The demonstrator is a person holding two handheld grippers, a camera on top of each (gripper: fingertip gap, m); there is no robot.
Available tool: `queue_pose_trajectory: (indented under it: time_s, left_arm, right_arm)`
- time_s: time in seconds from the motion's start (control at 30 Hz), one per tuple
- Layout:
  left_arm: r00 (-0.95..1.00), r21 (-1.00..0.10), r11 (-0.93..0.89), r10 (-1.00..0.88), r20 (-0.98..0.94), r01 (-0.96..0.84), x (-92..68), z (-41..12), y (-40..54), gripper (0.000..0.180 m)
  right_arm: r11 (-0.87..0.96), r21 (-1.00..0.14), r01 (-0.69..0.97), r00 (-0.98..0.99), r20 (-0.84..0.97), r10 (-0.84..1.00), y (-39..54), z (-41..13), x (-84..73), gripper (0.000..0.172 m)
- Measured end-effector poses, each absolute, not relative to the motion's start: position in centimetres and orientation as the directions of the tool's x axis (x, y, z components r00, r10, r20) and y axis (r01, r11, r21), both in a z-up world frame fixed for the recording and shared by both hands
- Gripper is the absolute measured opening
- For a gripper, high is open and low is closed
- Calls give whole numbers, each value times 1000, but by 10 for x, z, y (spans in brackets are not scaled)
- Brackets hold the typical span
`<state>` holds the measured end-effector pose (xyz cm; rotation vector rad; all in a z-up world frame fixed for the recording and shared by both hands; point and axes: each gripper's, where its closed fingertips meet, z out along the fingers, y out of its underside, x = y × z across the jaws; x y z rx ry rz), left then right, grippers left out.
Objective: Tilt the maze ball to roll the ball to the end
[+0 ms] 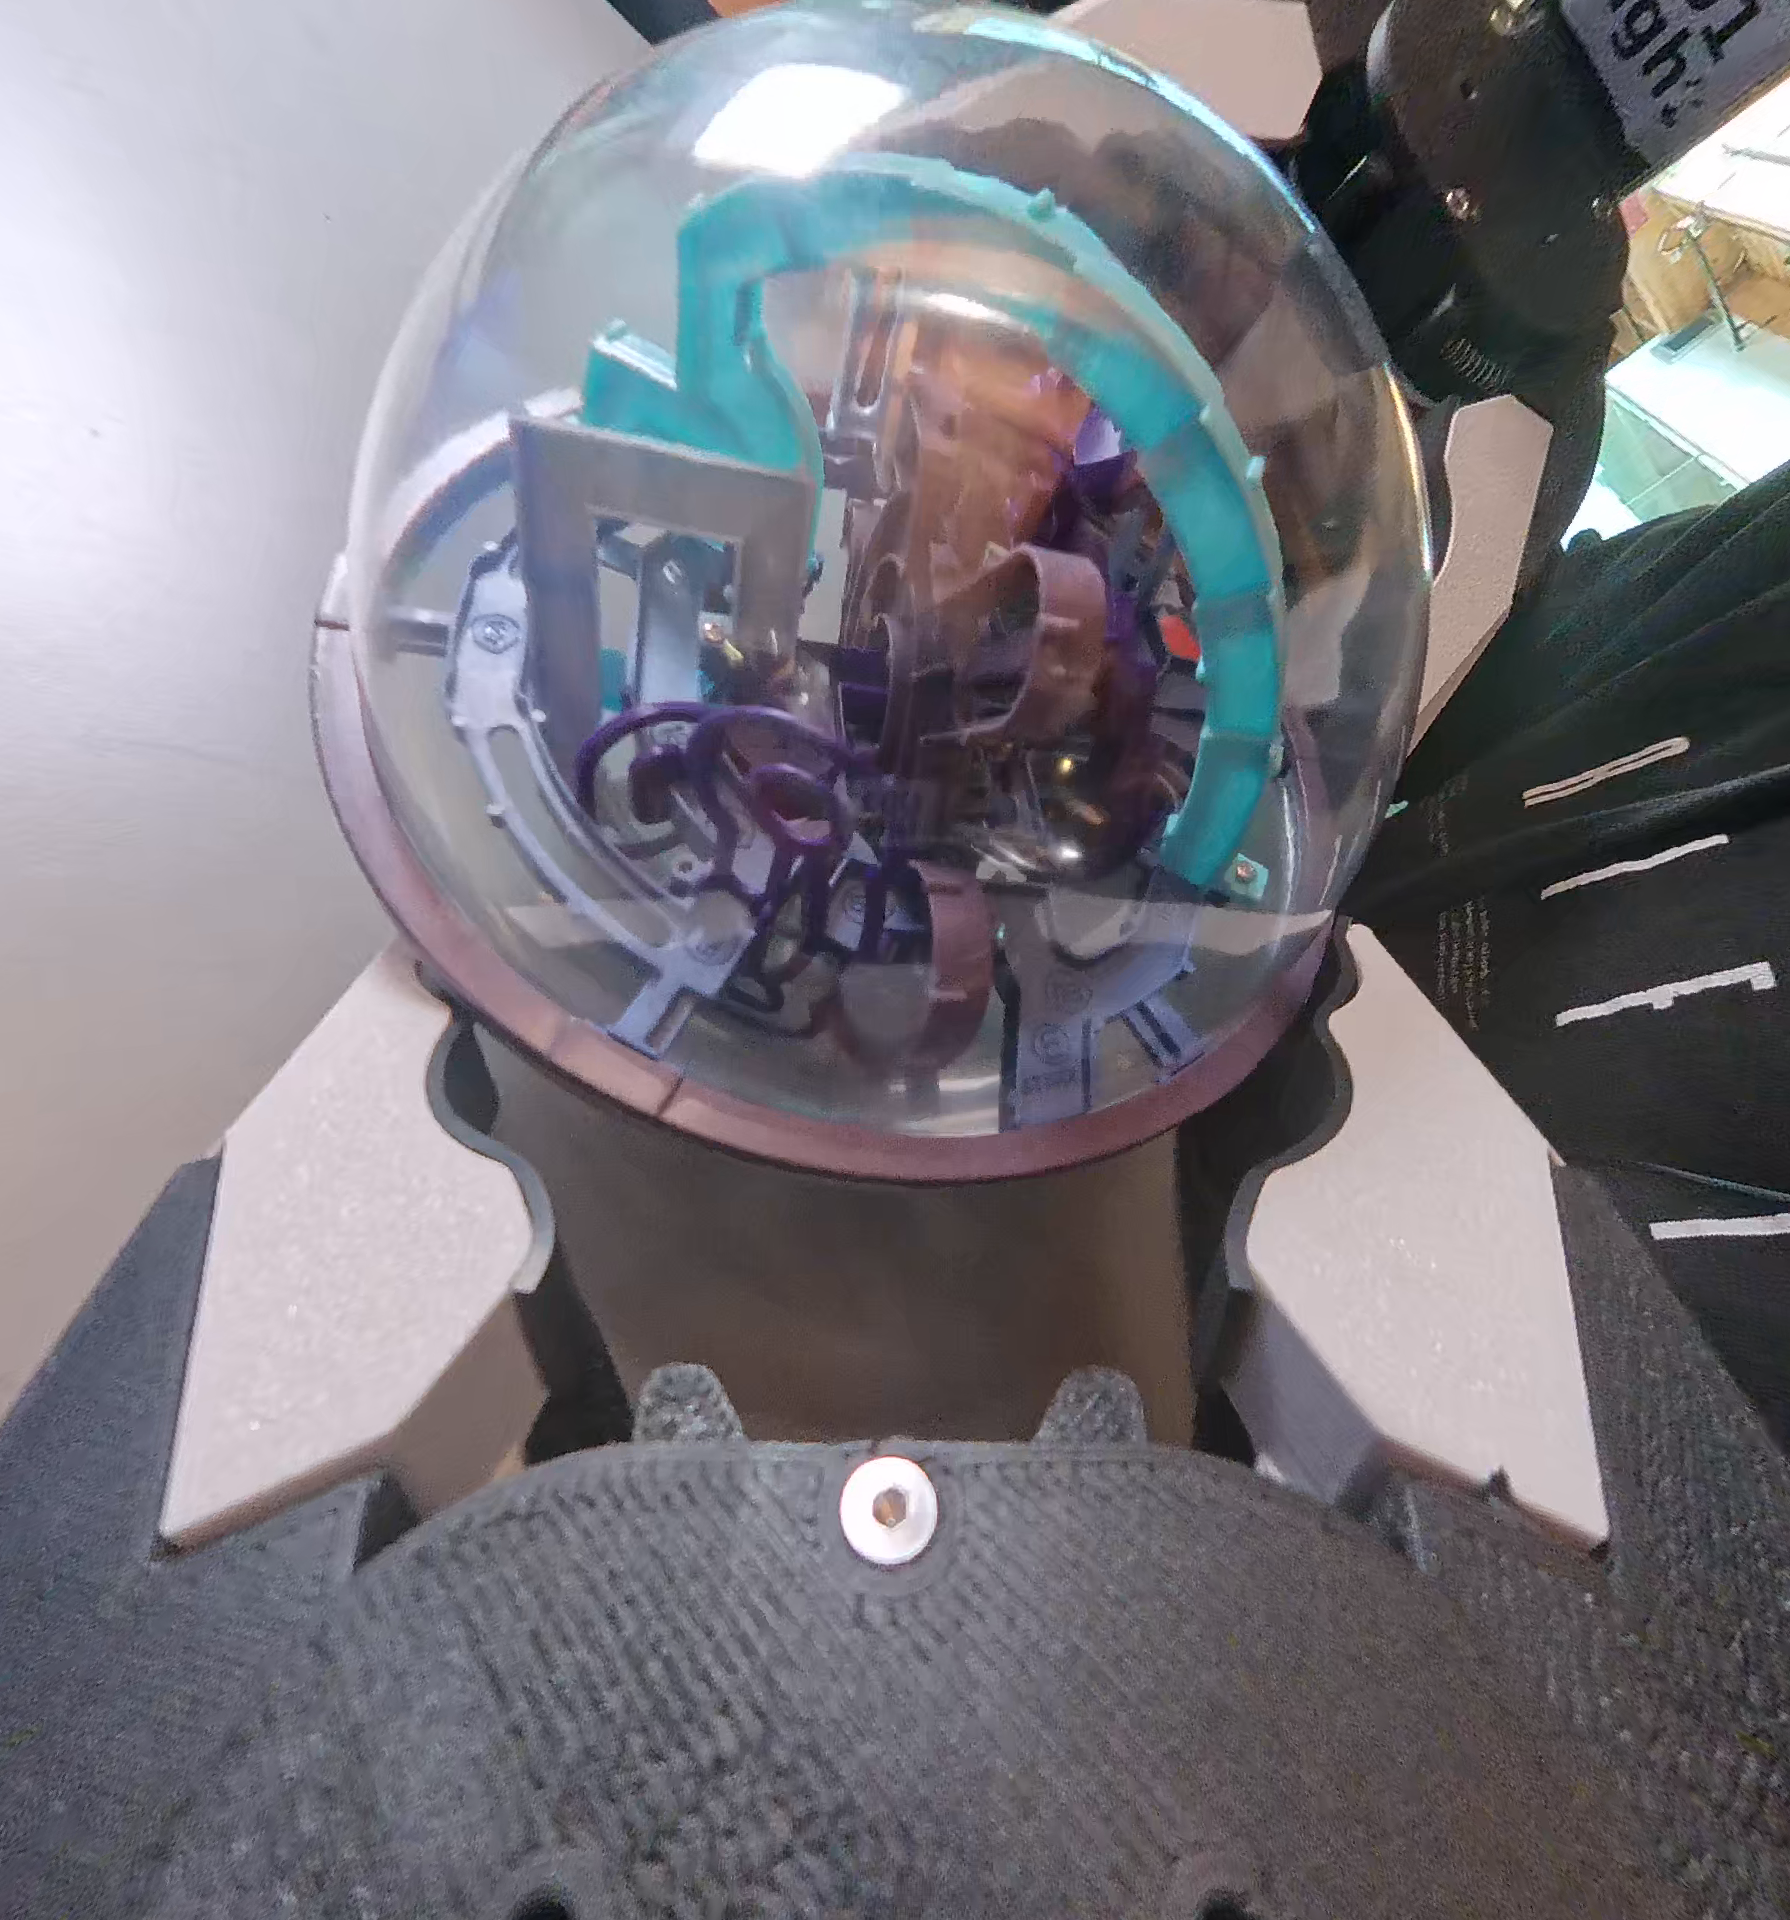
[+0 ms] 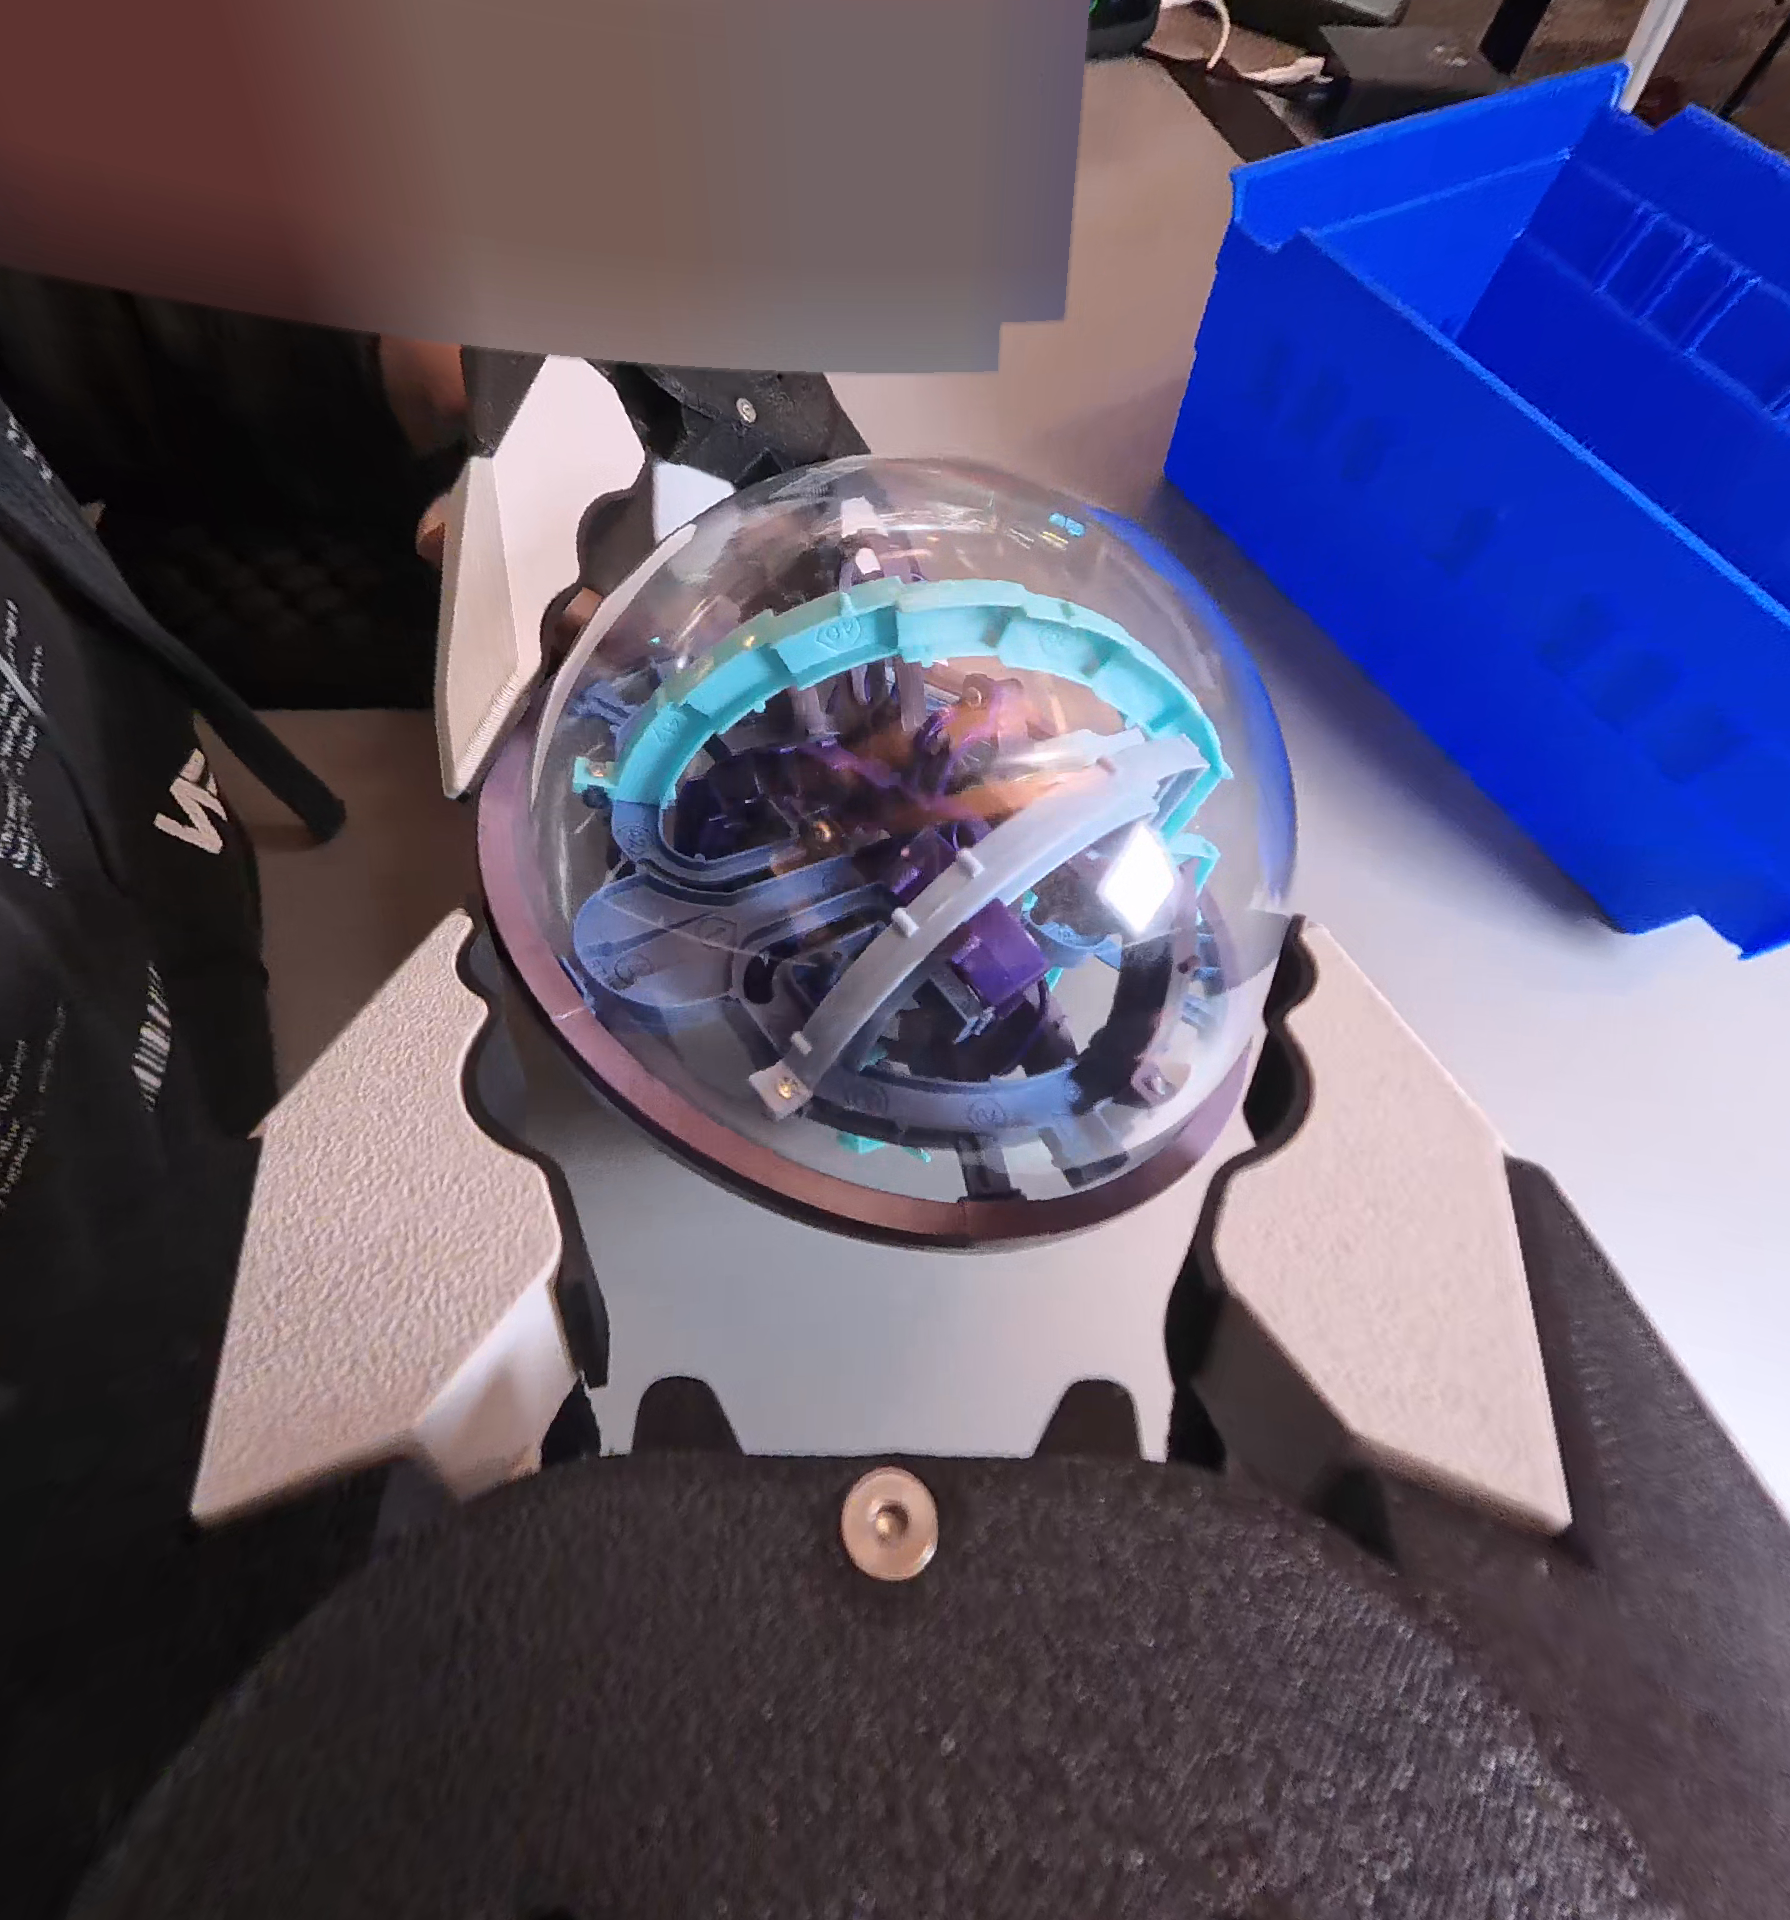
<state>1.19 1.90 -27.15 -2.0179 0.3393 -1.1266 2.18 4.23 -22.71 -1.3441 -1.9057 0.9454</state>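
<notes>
1. A white table [image 2: 1130, 436] fills the background of the right wrist view, running from the centre out to 3 o'clock.
2. A person in dark printed clothing [image 2: 70, 831] takes up the 9 o'clock side of the right wrist view; the same garment [image 1: 1618, 935] shows at 3 o'clock in the left wrist view.
3. A blue plastic bin [image 2: 1514, 540] stands on the table at 2 o'clock in the right wrist view, near the sphere but apart from it.
4. The maze ball [image 2: 891, 862], a clear sphere with a dark purplish seam ring, sits at the centre of both views [image 1: 870, 623], lifted off the table and held between the two grippers from opposite sides.
5. The right gripper [image 2: 880, 1049] is spread wide around the maze ball; its black-edged fingers [image 2: 1275, 1029] meet the sphere at 8 and 4 o'clock, gripping it at the seam ring.
6. The left gripper [image 1: 886, 1039] is likewise spread wide, its fingers [image 1: 455, 1049] cradling the sphere's lower part at 7 and 5 o'clock, in contact with it. It also shows beyond the sphere at 11 o'clock in the right wrist view.
7. Inside, a teal track [image 2: 870, 634] arcs across the top, a grey track [image 2: 974, 894] crosses diagonally, and purple loops [image 1: 725, 779] sit low left.
8. The small ball inside cannot be picked out with certainty.
</notes>
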Motion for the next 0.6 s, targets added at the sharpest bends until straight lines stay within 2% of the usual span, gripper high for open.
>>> queue_pose_trajectory:
  time_s: [0.3, 0.6]
  left_arm:
    - [604, -748, -662, -574, 553, 56, 17, -281, 15, 152]
    - [481, -656, -722, -505, 717, 219, 12, -265, 16, 151]
  right_arm:
    - [348, -790, 506, -322, 201, 925, 37, -227, 25, 141]
    - [66, -811, 581, -235, -90, 968, 42, -225, 19, 141]
